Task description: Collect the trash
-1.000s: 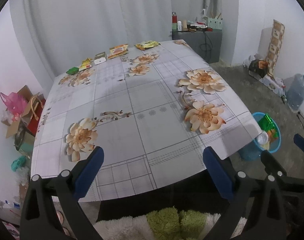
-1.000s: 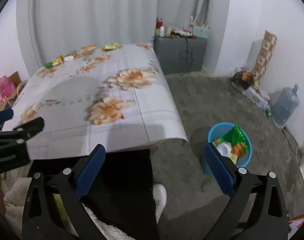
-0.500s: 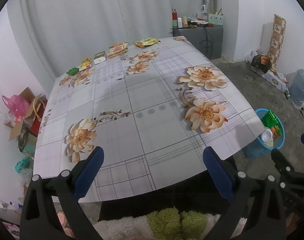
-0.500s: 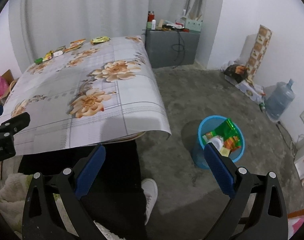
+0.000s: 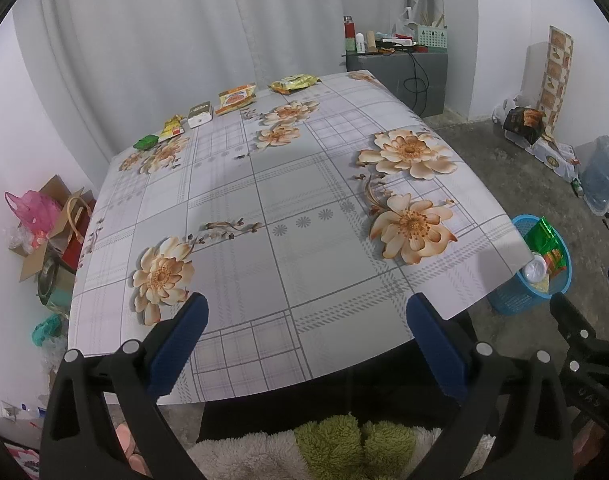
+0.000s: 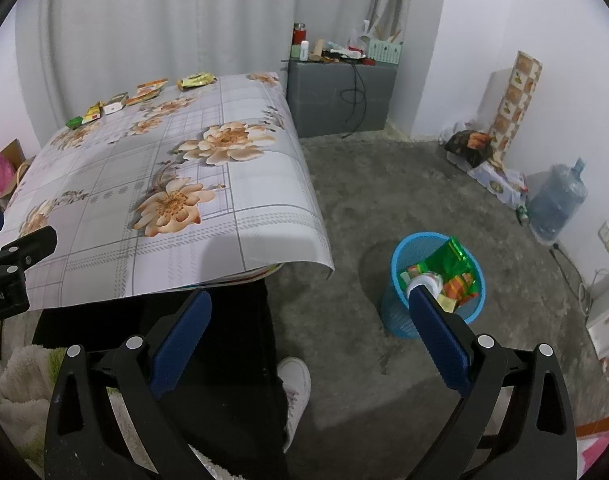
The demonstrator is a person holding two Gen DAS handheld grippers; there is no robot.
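left gripper (image 5: 306, 334) spread empty — right gripper (image 6: 310, 334) likewise

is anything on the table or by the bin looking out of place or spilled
Nothing is spilled. Five wrappers, from the green packet to the yellow one, lie along the table's far edge. The blue basket stands upright, with trash inside.

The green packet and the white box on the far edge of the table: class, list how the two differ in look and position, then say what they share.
Colour: the green packet is bright green; the white box is white with a darker top.
Size: the green packet looks smaller and flatter than the white box.
Position: the green packet ends the row at the left; the white box lies further right, past a yellow wrapper.
Shared: both lie on the floral tablecloth, untouched.
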